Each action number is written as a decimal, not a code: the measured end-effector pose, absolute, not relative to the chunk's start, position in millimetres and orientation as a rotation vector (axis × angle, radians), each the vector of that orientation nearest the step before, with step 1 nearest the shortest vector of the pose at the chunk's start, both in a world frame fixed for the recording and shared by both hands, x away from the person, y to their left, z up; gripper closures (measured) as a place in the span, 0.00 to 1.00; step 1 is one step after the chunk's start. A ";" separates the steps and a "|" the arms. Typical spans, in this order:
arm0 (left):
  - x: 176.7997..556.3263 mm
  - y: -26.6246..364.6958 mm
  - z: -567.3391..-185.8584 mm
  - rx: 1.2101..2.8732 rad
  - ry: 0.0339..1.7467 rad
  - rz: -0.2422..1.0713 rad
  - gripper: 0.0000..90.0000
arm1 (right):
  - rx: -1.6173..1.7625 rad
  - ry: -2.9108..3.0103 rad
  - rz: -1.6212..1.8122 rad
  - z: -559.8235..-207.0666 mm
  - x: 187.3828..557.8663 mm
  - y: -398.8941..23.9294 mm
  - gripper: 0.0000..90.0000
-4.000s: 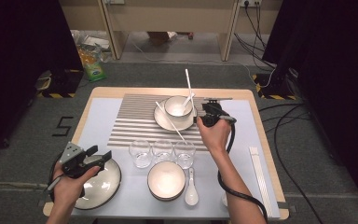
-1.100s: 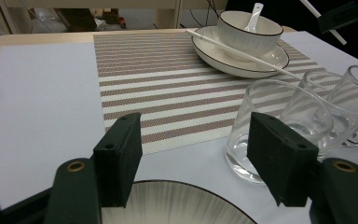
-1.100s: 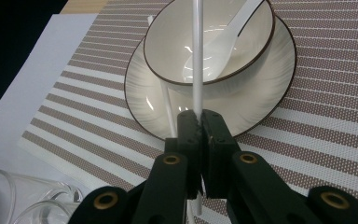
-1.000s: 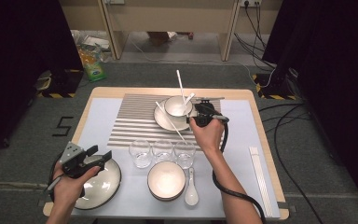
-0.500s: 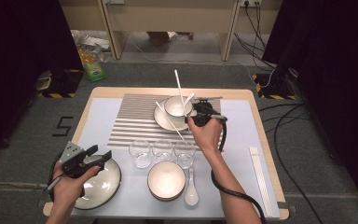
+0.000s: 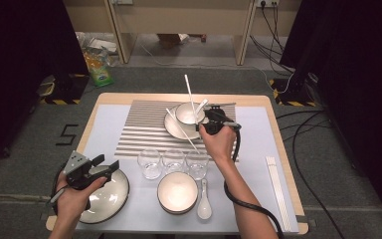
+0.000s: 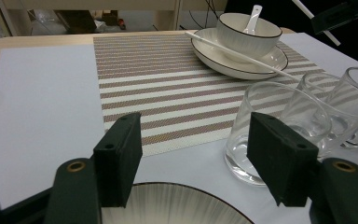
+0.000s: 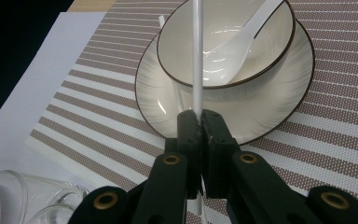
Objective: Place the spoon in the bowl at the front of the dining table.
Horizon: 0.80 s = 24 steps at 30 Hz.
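**Chopstick pinched by the right gripper, its long axis running toward 12 o'clock over the small bowl**

In the high view the right gripper point(image 6: 210, 121) sits at 3 o'clock of the small bowl point(image 6: 188, 112), pressed together on a white chopstick point(image 6: 190, 97) whose free end rises past the bowl's far rim; the second chopstick point(image 6: 182, 130) lies slantwise across the plate point(image 6: 171, 125), its near end toward 5 o'clock. The left gripper point(image 7: 193, 161) is spread and holds nothing above the dark-rimmed plate point(image 6: 117, 191), well apart, so the right hand is nearer.
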<state>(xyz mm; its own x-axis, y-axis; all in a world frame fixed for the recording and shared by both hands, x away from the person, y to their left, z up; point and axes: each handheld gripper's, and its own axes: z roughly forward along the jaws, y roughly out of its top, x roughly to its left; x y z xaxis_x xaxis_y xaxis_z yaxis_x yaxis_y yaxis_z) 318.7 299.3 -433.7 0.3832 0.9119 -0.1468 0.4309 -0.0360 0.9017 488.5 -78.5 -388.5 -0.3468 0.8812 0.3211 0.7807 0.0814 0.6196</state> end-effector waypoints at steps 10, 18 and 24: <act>318.5 299.9 -433.6 1.645 1.209 0.606 0.39 | 1.701 2.217 1.121 -388.8 489.0 -76.4 0.97; 318.5 300.7 -433.6 1.651 1.211 0.609 0.39 | 1.699 2.224 1.116 -388.7 489.1 -73.7 0.97; 318.3 300.1 -433.3 1.642 1.209 0.607 0.39 | 1.697 2.224 1.120 -388.9 489.3 -72.5 0.97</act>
